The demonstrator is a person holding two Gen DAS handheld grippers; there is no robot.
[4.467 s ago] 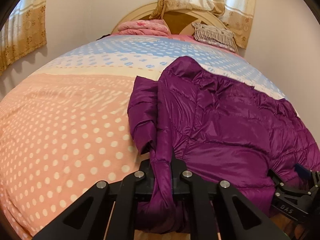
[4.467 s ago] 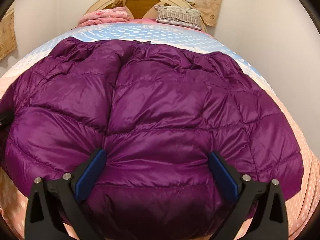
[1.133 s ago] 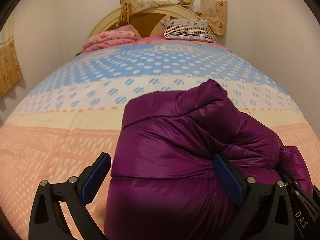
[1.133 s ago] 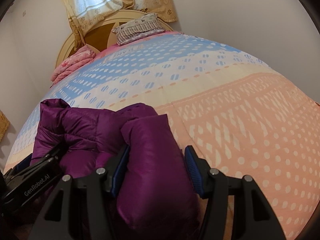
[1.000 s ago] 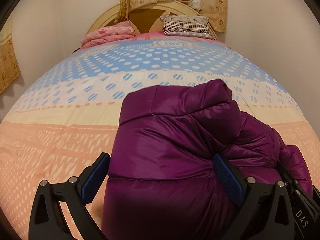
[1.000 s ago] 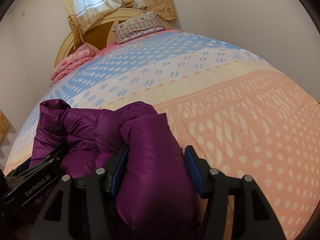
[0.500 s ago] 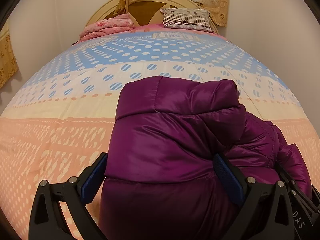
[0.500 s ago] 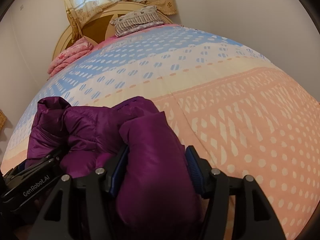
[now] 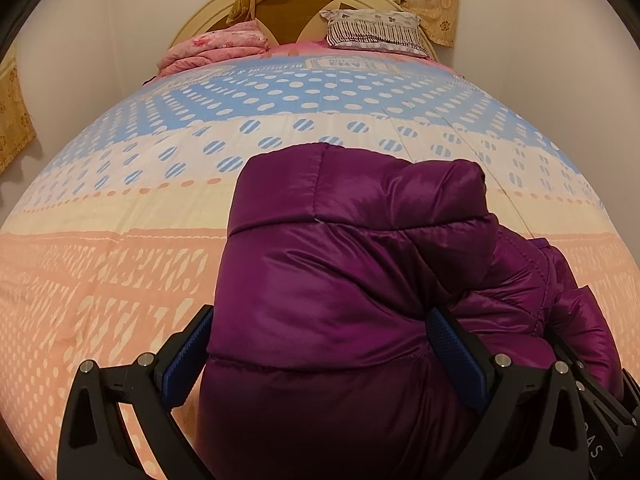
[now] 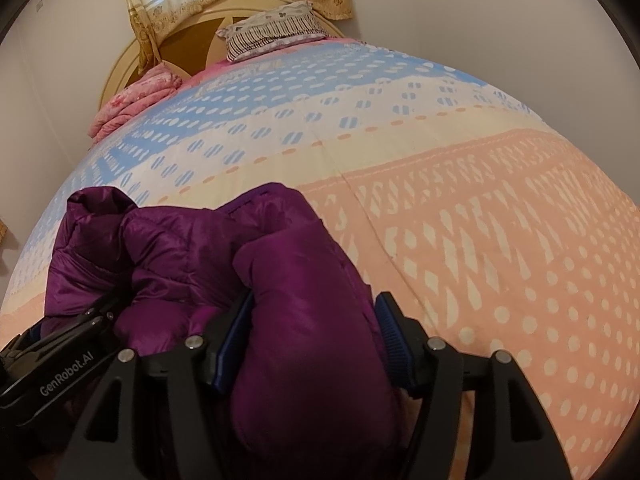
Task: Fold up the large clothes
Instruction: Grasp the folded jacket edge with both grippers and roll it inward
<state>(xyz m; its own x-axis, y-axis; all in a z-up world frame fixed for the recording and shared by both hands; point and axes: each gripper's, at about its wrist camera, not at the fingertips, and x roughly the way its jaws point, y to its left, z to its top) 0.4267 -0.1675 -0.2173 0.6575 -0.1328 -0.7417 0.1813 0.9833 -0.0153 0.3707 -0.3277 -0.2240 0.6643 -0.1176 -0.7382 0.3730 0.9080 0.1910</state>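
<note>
The folded purple jacket (image 9: 340, 300) lay on the bed (image 9: 120, 280) at its near edge, bulging between both wide-spread tongs, left tongs (image 9: 320, 352) straddling its left bulk, right tongs (image 10: 312, 336), just been opening, straddling its right roll.

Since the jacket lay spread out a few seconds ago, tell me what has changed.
The purple jacket has gone from spread flat to a compact folded bundle near the foot of the bed. The left hand-held gripper, earlier pinching an edge, now straddles the bundle. The right hand-held gripper has just been opening around a fold. Pillow and pink blanket stayed put.
</note>
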